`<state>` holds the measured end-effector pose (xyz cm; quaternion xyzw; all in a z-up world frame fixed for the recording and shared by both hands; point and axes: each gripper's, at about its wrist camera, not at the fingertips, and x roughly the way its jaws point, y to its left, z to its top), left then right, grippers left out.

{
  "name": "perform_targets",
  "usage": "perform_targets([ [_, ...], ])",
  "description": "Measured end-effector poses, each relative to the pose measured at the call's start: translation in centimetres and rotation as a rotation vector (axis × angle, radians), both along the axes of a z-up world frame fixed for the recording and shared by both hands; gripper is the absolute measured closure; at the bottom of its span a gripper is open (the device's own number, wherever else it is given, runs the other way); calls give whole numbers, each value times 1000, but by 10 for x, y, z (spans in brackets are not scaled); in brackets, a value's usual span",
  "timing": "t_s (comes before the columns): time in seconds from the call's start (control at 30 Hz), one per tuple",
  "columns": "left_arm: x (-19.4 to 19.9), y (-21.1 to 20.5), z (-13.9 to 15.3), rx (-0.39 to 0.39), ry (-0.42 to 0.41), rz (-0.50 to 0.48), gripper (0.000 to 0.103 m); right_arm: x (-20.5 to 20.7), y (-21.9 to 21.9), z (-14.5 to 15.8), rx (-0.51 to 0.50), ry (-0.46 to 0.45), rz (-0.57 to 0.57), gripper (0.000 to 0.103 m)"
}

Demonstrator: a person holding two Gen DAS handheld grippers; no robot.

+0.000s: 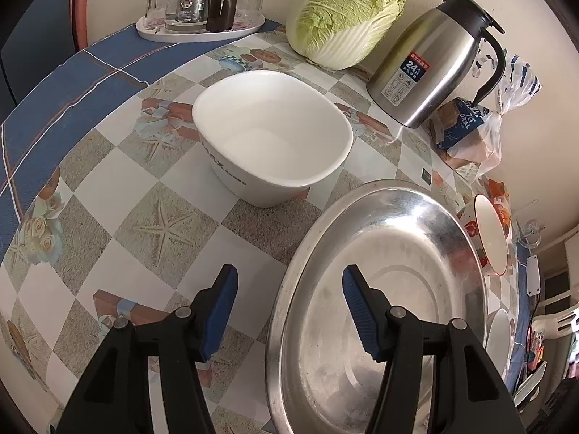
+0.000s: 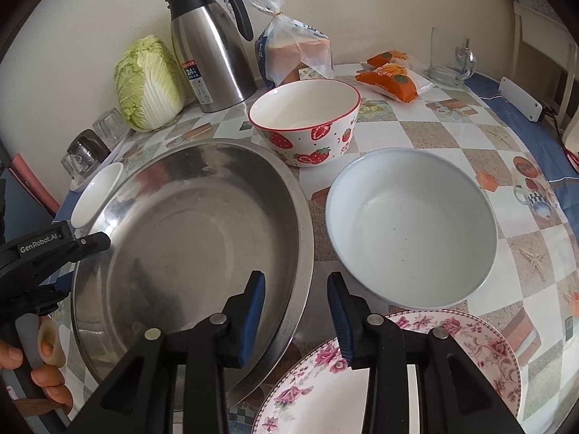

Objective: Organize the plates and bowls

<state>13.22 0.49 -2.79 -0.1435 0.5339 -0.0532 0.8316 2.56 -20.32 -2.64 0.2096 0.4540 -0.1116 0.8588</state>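
Note:
A large steel basin (image 1: 383, 289) (image 2: 195, 253) sits mid-table. My left gripper (image 1: 289, 311) is open, straddling the basin's left rim, one finger inside and one outside; it also shows in the right wrist view (image 2: 87, 242). My right gripper (image 2: 295, 311) is open, straddling the basin's right rim. A white squarish bowl (image 1: 275, 141) stands beyond the left gripper. A pale blue bowl (image 2: 412, 228), a strawberry-patterned bowl (image 2: 307, 123) (image 1: 488, 235) and a floral plate (image 2: 481, 343) lie to the right of the basin.
A steel thermos jug (image 1: 430, 65) (image 2: 213, 54), a cabbage (image 1: 347, 18) (image 2: 148, 83), bagged bread (image 2: 293, 50), orange snack packs (image 2: 391, 79) and a glass mug (image 2: 448, 58) line the wall. A tray with a glass pot and glasses (image 1: 202, 7) stands at far left.

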Motion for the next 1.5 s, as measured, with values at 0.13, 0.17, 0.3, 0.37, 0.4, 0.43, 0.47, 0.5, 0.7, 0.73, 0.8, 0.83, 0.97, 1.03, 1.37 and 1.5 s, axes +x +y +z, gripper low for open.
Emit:
perform_targets([
  [0.13,-2,-5,0,7,20,-28,42,-2,-1,4,6,-9,-1,64],
  [0.17,-2,-7,1,6,20,-40,42,-2,-1,5,7,-14,2,64],
  [0.3,-5,-17,3,14,26,-95,42,-2,4,10,11,-29,33,64],
  [0.37,-6,-22,3,23,34,-118,41,-1,7,12,1,-31,46,64],
  [0.4,-6,-23,3,36,39,-126,41,-1,8,12,-3,-31,49,63],
  [0.43,-6,-25,3,48,43,-135,41,-2,8,12,-4,-29,46,63],
  [0.47,-6,-26,3,55,49,-143,41,-2,6,12,2,-29,43,63],
  [0.5,-6,-26,2,56,55,-149,41,-3,5,12,9,-32,39,63],
  [0.7,-5,-19,-3,41,76,-140,41,-6,1,14,11,-37,32,63],
  [0.73,-5,-19,-4,45,78,-135,41,-6,0,13,15,-33,32,63],
  [0.8,-7,-13,-3,51,80,-126,41,-7,-1,13,18,-29,28,63],
  [0.83,-7,-12,-2,52,78,-123,41,-8,-2,13,18,-30,25,63],
  [0.97,-10,-7,4,74,62,-111,39,-12,-3,22,-2,-40,22,63],
  [1.03,-12,-7,6,93,56,-105,33,-14,-3,27,-18,-47,20,63],
  [1.37,-18,-6,17,221,-2,-89,2,-21,-1,35,-75,-68,31,22],
  [1.5,-21,-10,21,274,-55,-84,1,-23,-3,31,-73,-61,29,0],
])
